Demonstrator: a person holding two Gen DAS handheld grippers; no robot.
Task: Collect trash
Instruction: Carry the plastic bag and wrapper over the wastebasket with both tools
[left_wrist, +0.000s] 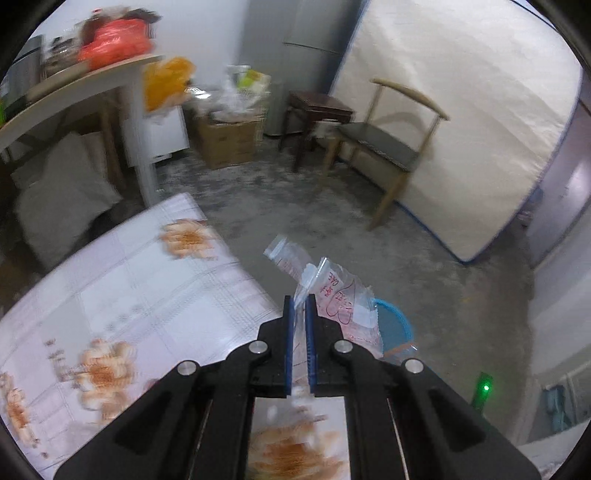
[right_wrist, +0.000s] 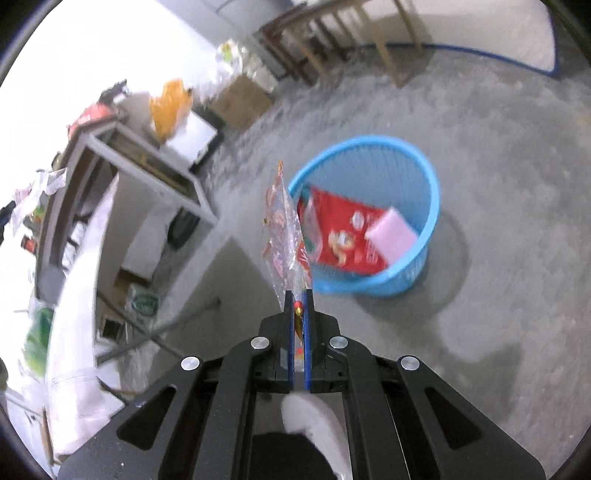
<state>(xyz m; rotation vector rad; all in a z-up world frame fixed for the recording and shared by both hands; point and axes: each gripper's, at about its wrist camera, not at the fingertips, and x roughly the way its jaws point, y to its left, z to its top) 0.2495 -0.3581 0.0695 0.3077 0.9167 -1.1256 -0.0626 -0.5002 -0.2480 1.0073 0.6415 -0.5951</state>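
Note:
My left gripper (left_wrist: 300, 300) is shut on a clear plastic zip bag (left_wrist: 340, 295) with red writing, held over the edge of a table with a flowered cloth (left_wrist: 140, 288). The blue trash basket (left_wrist: 397, 326) shows partly behind the bag. My right gripper (right_wrist: 299, 295) is shut on a clear printed wrapper (right_wrist: 282, 229) that stands up from the fingers. In the right wrist view the blue basket (right_wrist: 428, 177) sits on the floor just beyond the wrapper; it holds a red snack bag (right_wrist: 343, 229) and a pink sponge (right_wrist: 393, 234).
Grey concrete floor (right_wrist: 498, 221). A wooden chair (left_wrist: 391, 136) and dark stool (left_wrist: 314, 110) stand by a mattress (left_wrist: 461, 110) leaning on the wall. A cardboard box (left_wrist: 229, 140) and a white table with bags (left_wrist: 110, 74) are at left.

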